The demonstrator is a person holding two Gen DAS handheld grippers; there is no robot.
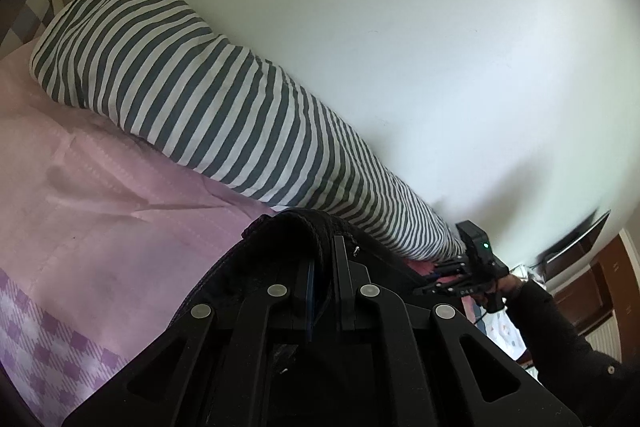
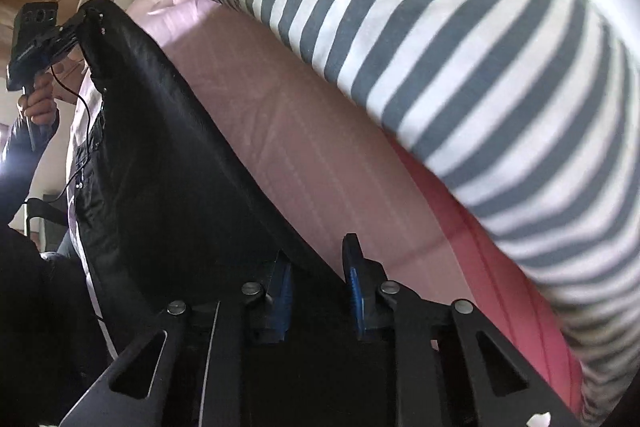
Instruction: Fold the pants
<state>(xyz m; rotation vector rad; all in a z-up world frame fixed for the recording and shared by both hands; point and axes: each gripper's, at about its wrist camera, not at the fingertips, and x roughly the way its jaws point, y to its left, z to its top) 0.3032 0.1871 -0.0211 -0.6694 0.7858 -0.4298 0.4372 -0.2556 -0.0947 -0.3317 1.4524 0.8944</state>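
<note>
The black pants [image 2: 160,155] hang stretched between my two grippers above the pink bed sheet [image 2: 312,155]. My left gripper [image 1: 322,259] is shut on the pants' edge [image 1: 288,231], which bunches over its fingers. In the right wrist view my right gripper [image 2: 316,267] is shut on the other end of the pants, with the cloth between its blue pads [image 2: 354,287]. The left gripper [image 2: 80,23] shows there at the far left, holding the cloth's far corner. The right gripper [image 1: 436,279] shows in the left wrist view at the right.
A long grey-and-white striped pillow [image 1: 192,99] lies along the white wall [image 1: 400,27] at the back of the bed. A checked purple cover [image 1: 40,347] lies at the lower left. A red sheet edge [image 2: 500,267] shows under the pillow. Wooden furniture [image 1: 592,287] stands far right.
</note>
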